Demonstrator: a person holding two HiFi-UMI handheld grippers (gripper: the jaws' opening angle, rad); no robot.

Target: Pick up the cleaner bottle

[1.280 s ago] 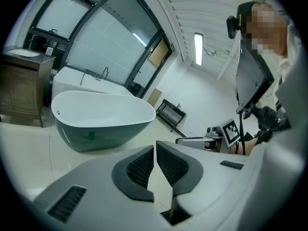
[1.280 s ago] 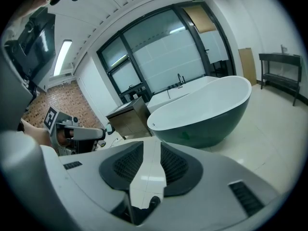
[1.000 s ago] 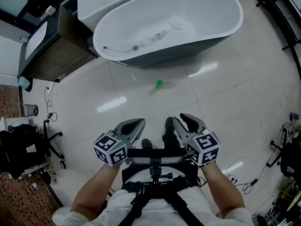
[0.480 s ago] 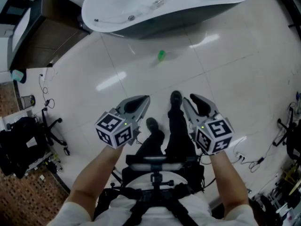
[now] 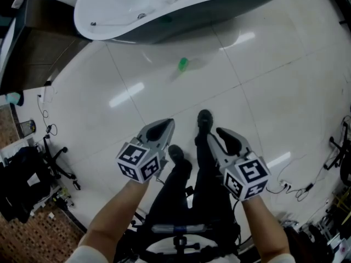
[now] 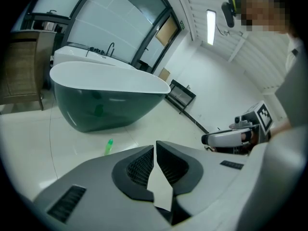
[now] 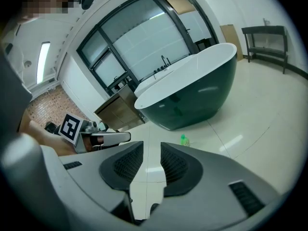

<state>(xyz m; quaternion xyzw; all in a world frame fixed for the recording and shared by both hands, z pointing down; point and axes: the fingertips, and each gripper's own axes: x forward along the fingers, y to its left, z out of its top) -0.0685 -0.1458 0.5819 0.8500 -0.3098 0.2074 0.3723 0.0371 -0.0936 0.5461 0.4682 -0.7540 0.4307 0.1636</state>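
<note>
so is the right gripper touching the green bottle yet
Apart. The head view shows a wide stretch of bare floor tile between the right gripper and the green bottle, which lies near the bathtub.

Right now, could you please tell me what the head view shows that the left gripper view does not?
Only the head view shows the person's shoes and loose cables at the right. Only the left gripper view shows the windows, a ceiling light, and the left gripper with its jaws closed together on nothing. Both show the green bottle near the bathtub, untouched.
</note>
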